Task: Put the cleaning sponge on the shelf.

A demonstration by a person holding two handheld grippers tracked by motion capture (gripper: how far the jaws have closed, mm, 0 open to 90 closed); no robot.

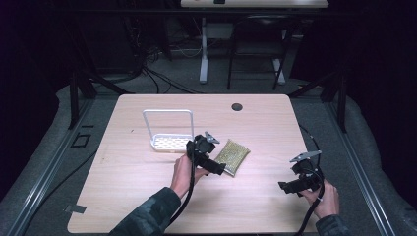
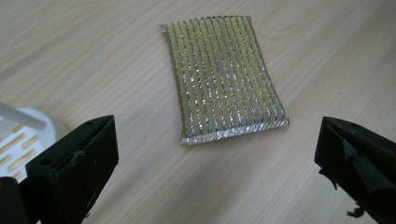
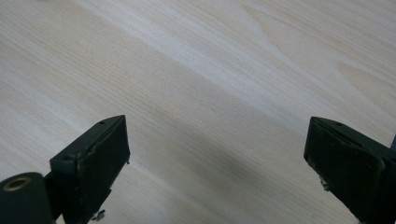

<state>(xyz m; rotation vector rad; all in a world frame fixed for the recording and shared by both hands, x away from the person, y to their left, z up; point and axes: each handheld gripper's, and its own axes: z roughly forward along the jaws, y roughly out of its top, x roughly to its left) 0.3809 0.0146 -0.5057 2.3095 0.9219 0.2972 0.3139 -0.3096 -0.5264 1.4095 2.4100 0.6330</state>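
Left gripper (image 2: pixel 215 158) released, jaws spread wide, hovering just short of the scouring pad (image 2: pixel 223 77), nothing between them. Pad lies flat on the wooden table (image 1: pixel 147 182) near its middle, just right of the white rack (image 1: pixel 169 140) and apart from it. Right gripper (image 3: pixel 217 158) also released, jaws wide over bare table at the near right (image 1: pixel 290 187), well apart from pad
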